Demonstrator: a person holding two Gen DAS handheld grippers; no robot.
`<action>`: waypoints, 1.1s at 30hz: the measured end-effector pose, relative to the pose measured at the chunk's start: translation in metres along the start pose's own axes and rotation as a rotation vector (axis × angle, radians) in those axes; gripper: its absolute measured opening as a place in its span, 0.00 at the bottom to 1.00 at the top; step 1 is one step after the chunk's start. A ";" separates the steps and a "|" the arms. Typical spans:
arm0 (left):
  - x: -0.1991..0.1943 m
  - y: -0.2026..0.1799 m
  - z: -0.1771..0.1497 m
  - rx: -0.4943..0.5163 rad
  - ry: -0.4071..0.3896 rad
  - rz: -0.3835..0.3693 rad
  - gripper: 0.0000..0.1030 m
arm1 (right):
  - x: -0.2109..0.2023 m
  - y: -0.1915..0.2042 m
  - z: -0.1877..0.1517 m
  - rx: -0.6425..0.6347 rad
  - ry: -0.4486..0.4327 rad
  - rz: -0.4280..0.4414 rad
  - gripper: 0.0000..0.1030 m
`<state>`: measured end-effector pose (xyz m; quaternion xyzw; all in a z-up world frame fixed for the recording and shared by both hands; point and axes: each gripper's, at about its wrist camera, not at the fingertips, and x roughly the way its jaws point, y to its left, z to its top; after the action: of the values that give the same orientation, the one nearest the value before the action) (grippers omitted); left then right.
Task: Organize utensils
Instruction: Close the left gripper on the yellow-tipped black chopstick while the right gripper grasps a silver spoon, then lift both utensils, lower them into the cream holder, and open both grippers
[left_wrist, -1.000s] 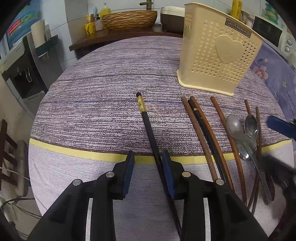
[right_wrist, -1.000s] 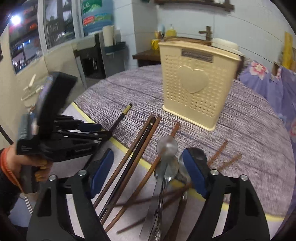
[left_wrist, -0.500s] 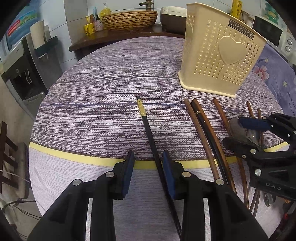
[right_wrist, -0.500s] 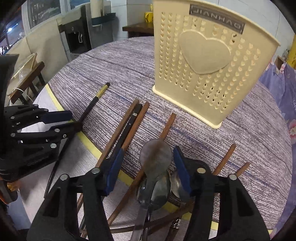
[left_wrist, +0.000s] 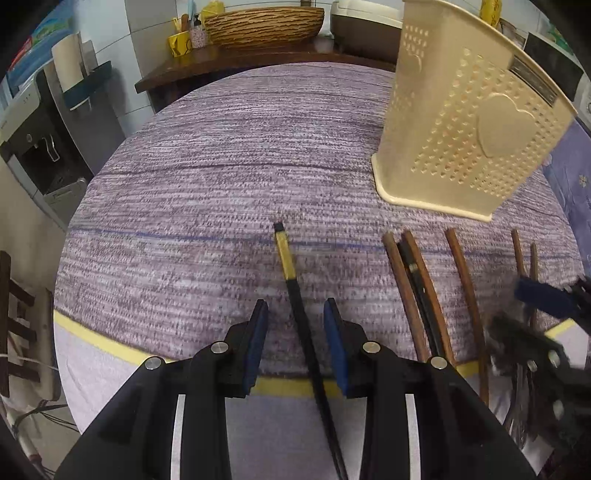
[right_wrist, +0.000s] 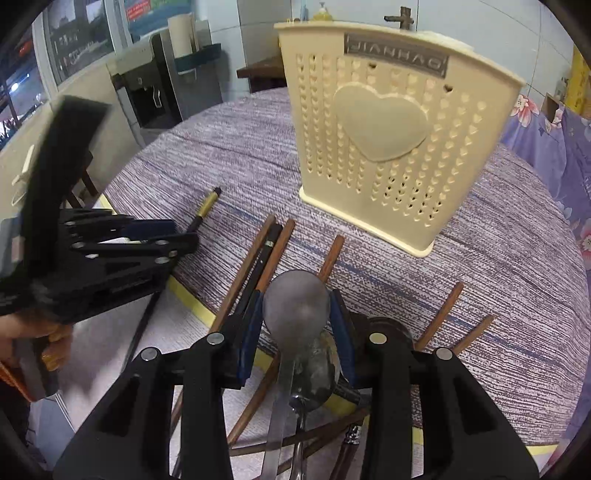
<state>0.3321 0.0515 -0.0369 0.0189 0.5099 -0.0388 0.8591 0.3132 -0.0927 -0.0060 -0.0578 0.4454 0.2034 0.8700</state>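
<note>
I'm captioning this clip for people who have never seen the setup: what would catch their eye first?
Probably the tall cream utensil basket with its big heart, standing upright on the purple tablecloth. Next, the right gripper, its blue-padded fingers flanking a large metal spoon above a jumble of brown chopsticks. To the left, the left gripper straddles a lone black, gold-banded chopstick.

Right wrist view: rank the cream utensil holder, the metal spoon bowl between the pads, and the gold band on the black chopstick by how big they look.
1. Cream utensil holder, largest.
2. Metal spoon bowl, though its nearness to the camera inflates it.
3. Gold band on the black chopstick, smallest.
</note>
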 end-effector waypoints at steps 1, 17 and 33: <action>0.003 0.001 0.007 -0.008 0.006 0.009 0.27 | -0.006 0.000 -0.001 0.002 -0.010 0.000 0.36; -0.012 0.004 0.015 -0.043 -0.066 0.029 0.08 | -0.060 0.004 -0.003 0.013 -0.103 0.040 0.36; -0.183 -0.001 -0.011 0.011 -0.444 -0.094 0.08 | -0.139 0.001 -0.009 -0.005 -0.239 0.103 0.36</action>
<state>0.2347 0.0597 0.1185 -0.0094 0.3086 -0.0846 0.9474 0.2333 -0.1364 0.0994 -0.0124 0.3405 0.2541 0.9052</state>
